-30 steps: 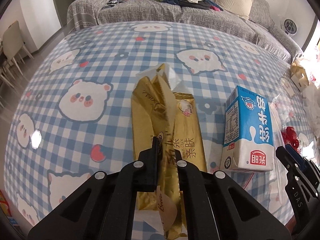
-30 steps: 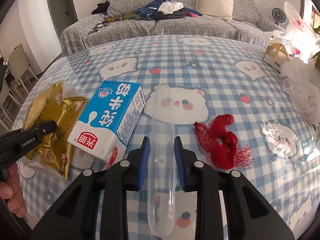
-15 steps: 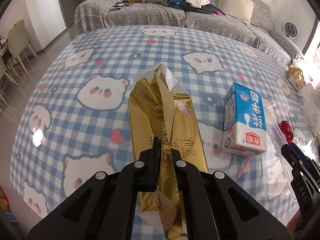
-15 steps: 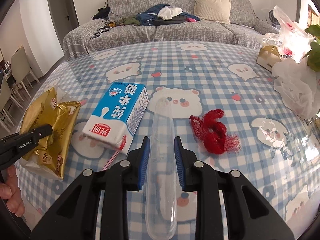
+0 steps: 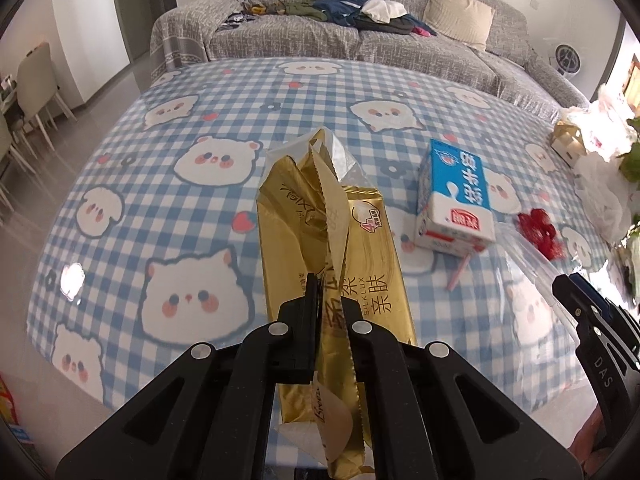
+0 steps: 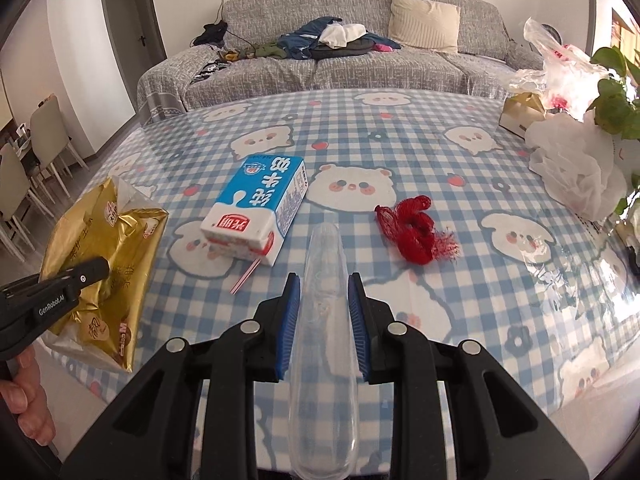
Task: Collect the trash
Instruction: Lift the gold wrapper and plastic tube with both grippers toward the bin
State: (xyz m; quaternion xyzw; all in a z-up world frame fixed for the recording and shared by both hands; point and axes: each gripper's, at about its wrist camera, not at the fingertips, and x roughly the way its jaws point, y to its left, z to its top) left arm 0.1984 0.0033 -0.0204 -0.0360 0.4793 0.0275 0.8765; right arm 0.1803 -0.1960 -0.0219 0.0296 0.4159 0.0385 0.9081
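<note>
My left gripper [image 5: 331,300] is shut on a crumpled gold wrapper [image 5: 340,240] and holds it up above the table's near edge; the wrapper also shows in the right wrist view [image 6: 108,248]. My right gripper [image 6: 324,292] is shut on a long clear plastic tube-shaped shell [image 6: 324,320] and holds it above the table. A blue and white milk carton [image 6: 260,208] lies on its side on the checked tablecloth [image 6: 440,160], with a pink straw [image 6: 246,276] by it. A red mesh net [image 6: 414,230] lies to its right.
White plastic bags [image 6: 576,172], a small box [image 6: 520,116] and a green plant [image 6: 616,92] stand at the table's right edge. A grey sofa [image 6: 340,64] with clothes and a pillow is behind the table. Dining chairs [image 6: 28,168] stand at the left.
Both grippers have risen and drawn back from the table with the wrapper and the clear shell in them. The carton and the red net look farther off and have not moved.
</note>
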